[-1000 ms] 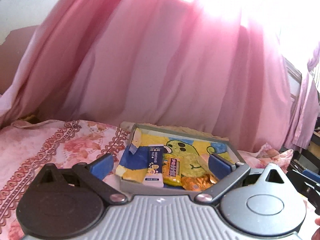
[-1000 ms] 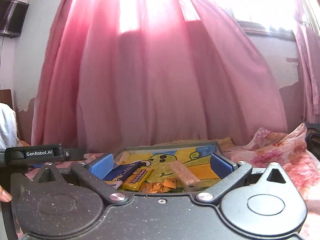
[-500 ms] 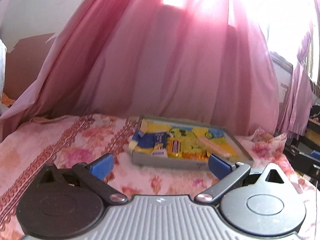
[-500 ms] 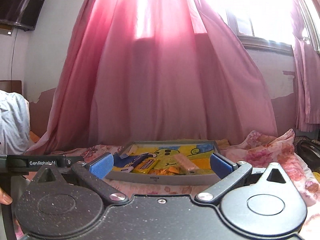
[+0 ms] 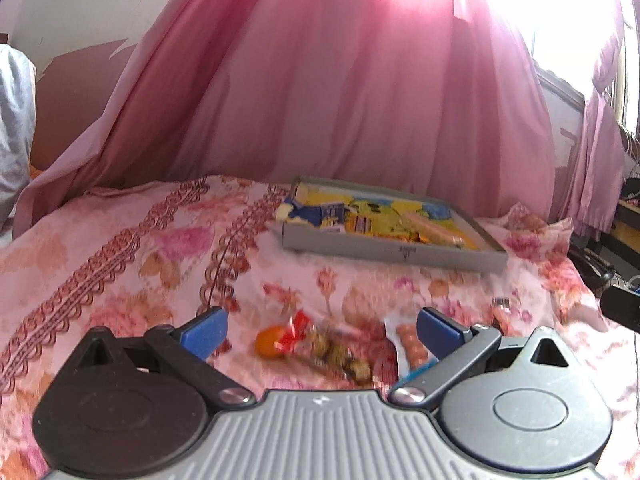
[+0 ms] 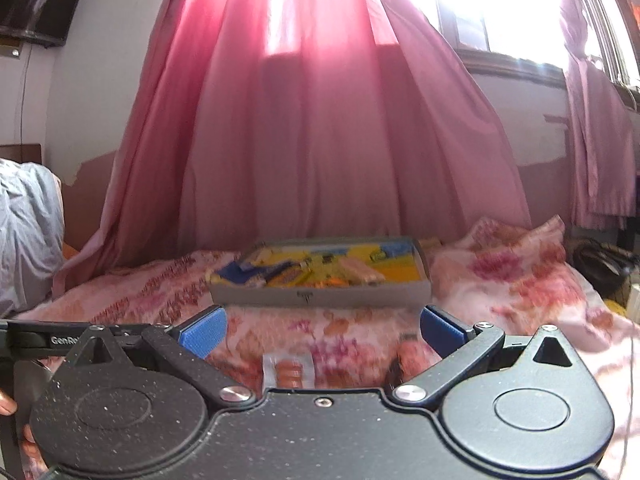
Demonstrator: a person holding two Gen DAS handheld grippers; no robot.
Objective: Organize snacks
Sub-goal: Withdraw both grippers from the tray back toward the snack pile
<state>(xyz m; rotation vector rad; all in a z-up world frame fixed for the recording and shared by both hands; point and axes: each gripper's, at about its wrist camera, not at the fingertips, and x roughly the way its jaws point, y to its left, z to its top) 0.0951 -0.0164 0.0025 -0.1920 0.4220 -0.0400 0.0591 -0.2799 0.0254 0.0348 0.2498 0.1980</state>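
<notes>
One floral bedspread (image 5: 120, 248), pink curtain (image 5: 360, 100).

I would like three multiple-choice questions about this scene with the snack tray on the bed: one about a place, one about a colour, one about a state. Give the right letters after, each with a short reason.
1. Where do the loose snacks lie in the left wrist view?
A. on the floral bedspread, near the left gripper
B. inside the tray
C. on the windowsill

2. What colour are the pads on the gripper fingers?
A. red
B. blue
C. white

3. In what state is the right gripper?
A. shut on a snack
B. shut and empty
C. open and empty

Answers:
1. A: the orange candy and wrapped snacks lie on the bedspread between the left gripper fingers, short of the grey tray.
2. B: the pads are blue.
3. C: the right gripper has its fingers spread wide with nothing between them.
</notes>
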